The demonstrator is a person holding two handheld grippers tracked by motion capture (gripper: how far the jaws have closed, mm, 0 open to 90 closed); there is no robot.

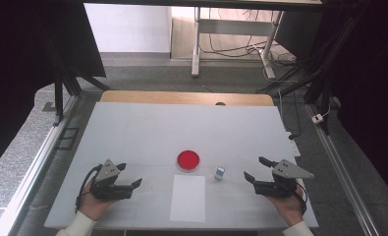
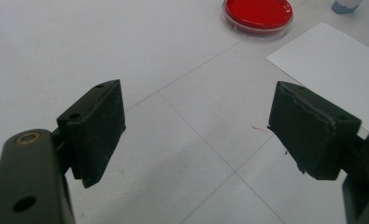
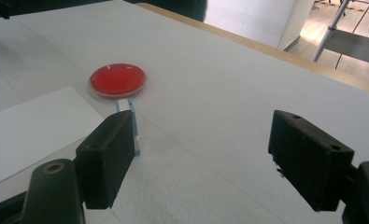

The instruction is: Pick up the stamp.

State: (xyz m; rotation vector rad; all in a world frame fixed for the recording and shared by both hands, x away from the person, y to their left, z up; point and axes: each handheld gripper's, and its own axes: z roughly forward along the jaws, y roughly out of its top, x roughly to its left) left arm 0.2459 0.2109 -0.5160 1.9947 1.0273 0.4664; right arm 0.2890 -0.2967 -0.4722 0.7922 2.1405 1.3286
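no legible text, labels or numbers

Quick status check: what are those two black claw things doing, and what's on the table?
Left tool open, empty, low over table. Right tool open, empty, near small blue-white item. Red dish and white sheet lie untouched between them. Nothing in the way.

A round red dish (image 1: 188, 160) lies flat just beyond the white sheet (image 1: 188, 198). A small blue-white clip (image 1: 220, 172) stands near the dish's right.
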